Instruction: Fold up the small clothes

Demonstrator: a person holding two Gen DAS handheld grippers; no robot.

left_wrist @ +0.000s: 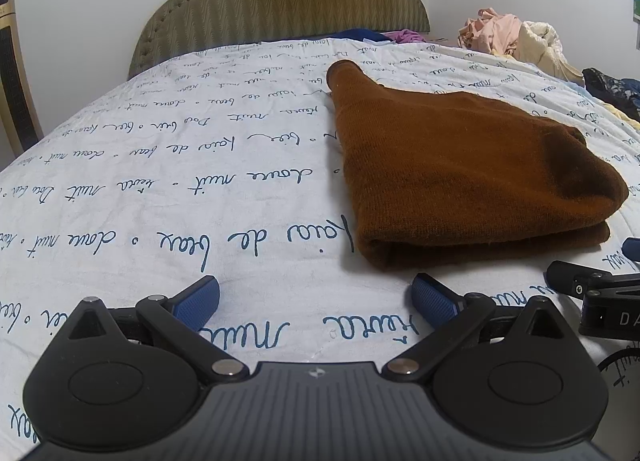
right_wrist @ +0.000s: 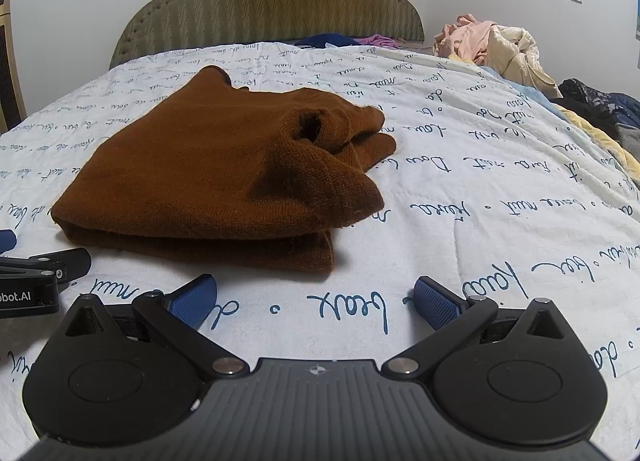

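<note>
A brown knit garment [left_wrist: 452, 165] lies folded in layers on the white bedspread with blue script [left_wrist: 160, 165]. It also shows in the right wrist view [right_wrist: 216, 177], with one sleeve opening facing up. My left gripper [left_wrist: 316, 301] is open and empty, low over the bedspread just in front of the garment's near left corner. My right gripper [right_wrist: 316, 301] is open and empty, just in front of the garment's near right corner. Each gripper shows at the edge of the other's view, the right one [left_wrist: 600, 293] and the left one [right_wrist: 36, 281].
A padded olive headboard [left_wrist: 280, 1] stands at the far end of the bed. A heap of pink and cream clothes [right_wrist: 492, 45] and dark clothes [right_wrist: 596, 105] lie along the right side. Blue and purple fabric [right_wrist: 352, 40] lies by the headboard.
</note>
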